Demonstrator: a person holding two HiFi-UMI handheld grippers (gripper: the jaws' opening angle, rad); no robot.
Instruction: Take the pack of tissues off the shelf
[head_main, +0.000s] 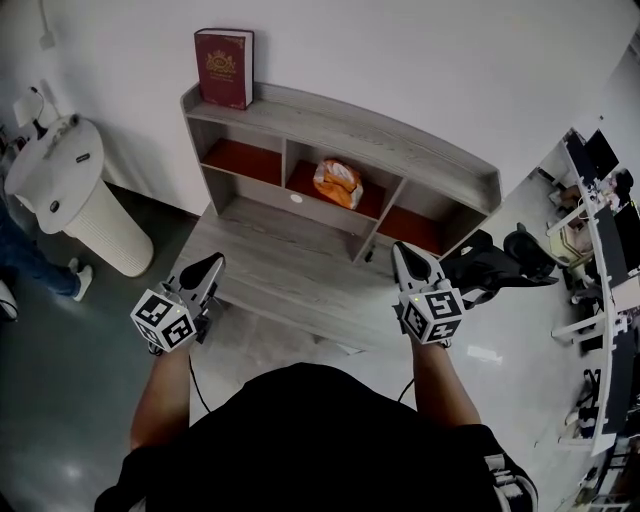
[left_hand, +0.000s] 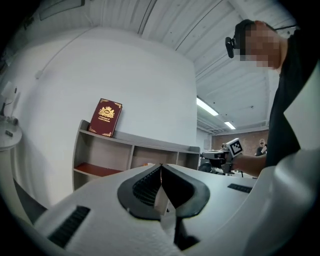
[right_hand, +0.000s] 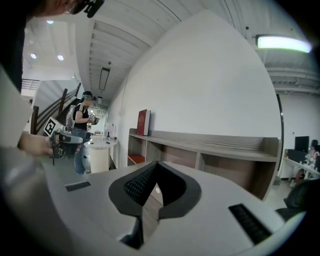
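An orange pack of tissues (head_main: 338, 183) lies in the middle compartment of the grey shelf (head_main: 440, 165), which has red-lined compartments and stands at the back of a grey desk (head_main: 280, 275). My left gripper (head_main: 212, 263) hovers over the desk's front left, shut and empty. Over the desk's right side, in front of the shelf, my right gripper (head_main: 400, 251) is also shut and empty. Both are well short of the pack. In the left gripper view the jaws of the left gripper (left_hand: 161, 166) meet at the tip. The right gripper (right_hand: 156, 164) looks the same in its own view.
A dark red book (head_main: 224, 68) leans against the wall on top of the shelf. A white round pedestal (head_main: 75, 195) stands left of the desk, with a person's legs (head_main: 30, 262) beside it. A black chair (head_main: 500, 262) sits at the right, and desks stand beyond it.
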